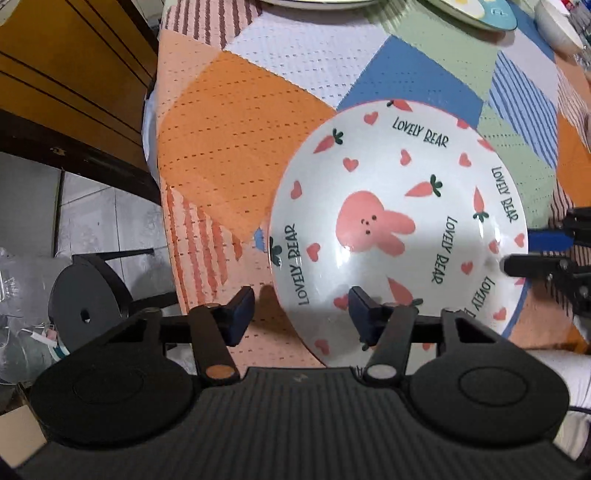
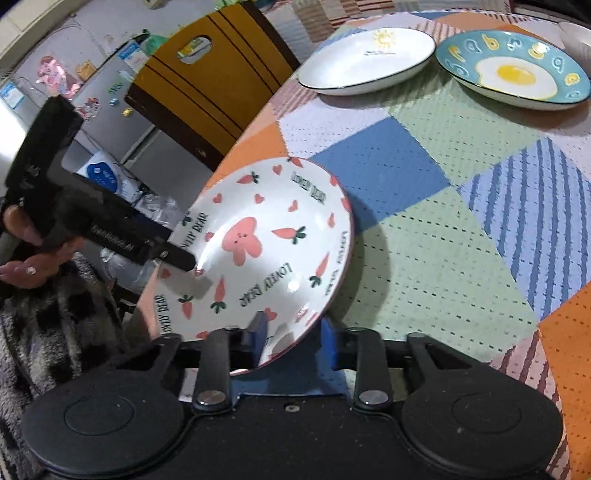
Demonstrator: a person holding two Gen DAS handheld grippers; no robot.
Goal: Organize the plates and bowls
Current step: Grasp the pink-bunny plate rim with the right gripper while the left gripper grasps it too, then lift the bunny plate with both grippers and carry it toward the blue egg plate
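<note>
Right claw [image 2: 291, 341] pinches the bunny plate's [image 2: 266, 236] rim, lifting it tilted, left claw [image 1: 301, 314] spread beside it; two plates [image 2: 365, 62] across the tabletop [image 2: 443, 221] remain unstacked.

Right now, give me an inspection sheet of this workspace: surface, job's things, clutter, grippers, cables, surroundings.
Surface: patchwork tablecloth covering the table.
Job's things: Lovely Bear plate tilted near the table edge; sun plate, fried-egg plate and white bowl at the far end.
Clutter: nothing seen.
Grippers: right hand-held gripper shut on the Lovely Bear plate's rim; left hand-held gripper open, jaws straddling another part of the rim.
Cables: nothing seen.
Surroundings: wooden chair, fridge with stickers, plastic bags on the tiled floor.
</note>
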